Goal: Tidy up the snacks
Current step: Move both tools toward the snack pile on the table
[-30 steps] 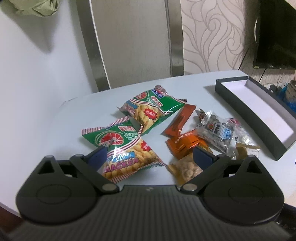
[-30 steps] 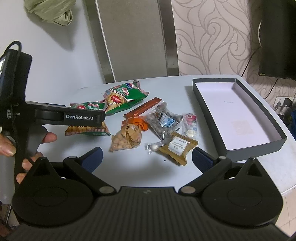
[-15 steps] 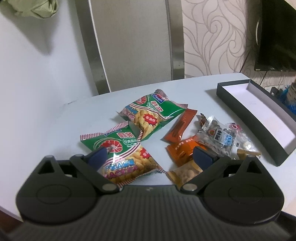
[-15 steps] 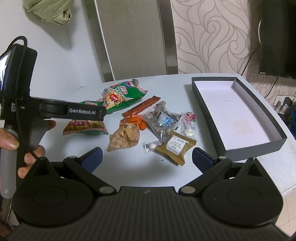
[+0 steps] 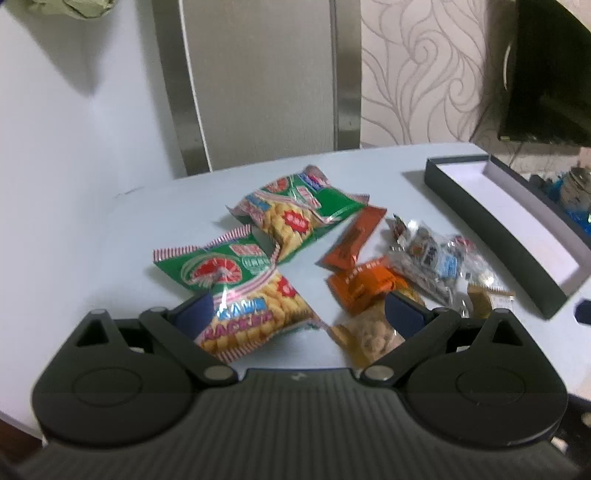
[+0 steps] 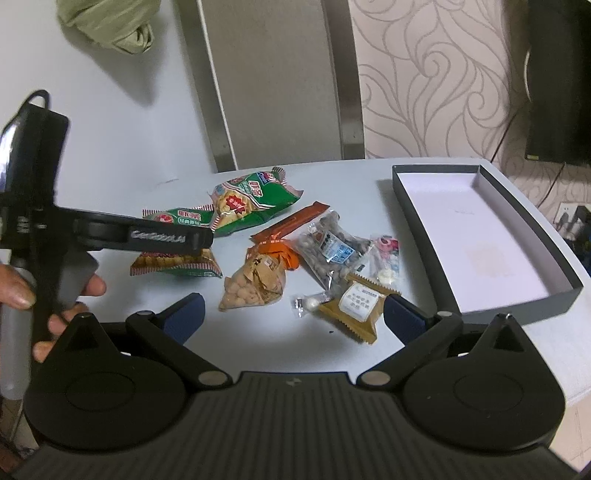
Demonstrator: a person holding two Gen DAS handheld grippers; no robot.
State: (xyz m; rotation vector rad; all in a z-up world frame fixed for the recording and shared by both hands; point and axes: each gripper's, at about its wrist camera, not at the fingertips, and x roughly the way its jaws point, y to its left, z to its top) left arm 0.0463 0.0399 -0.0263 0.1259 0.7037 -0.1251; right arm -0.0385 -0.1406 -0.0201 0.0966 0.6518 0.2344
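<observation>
A pale, rounded worktop (image 6: 325,184) fills the lower half of both views, its far edge curving against the back of the room. Behind it stands a tall grey panel (image 6: 277,81) framed by two darker metallic strips, one on each side. To the left of the panel the wall (image 6: 122,122) is plain white, and a crumpled green cloth (image 6: 110,26) hangs near its top. To the right the wall carries cream wallpaper (image 6: 436,74) with swirling grey lines. A dark flat screen (image 6: 557,81) is mounted at the far right, with a cable beside it and a wall socket (image 6: 565,216) lower down.
</observation>
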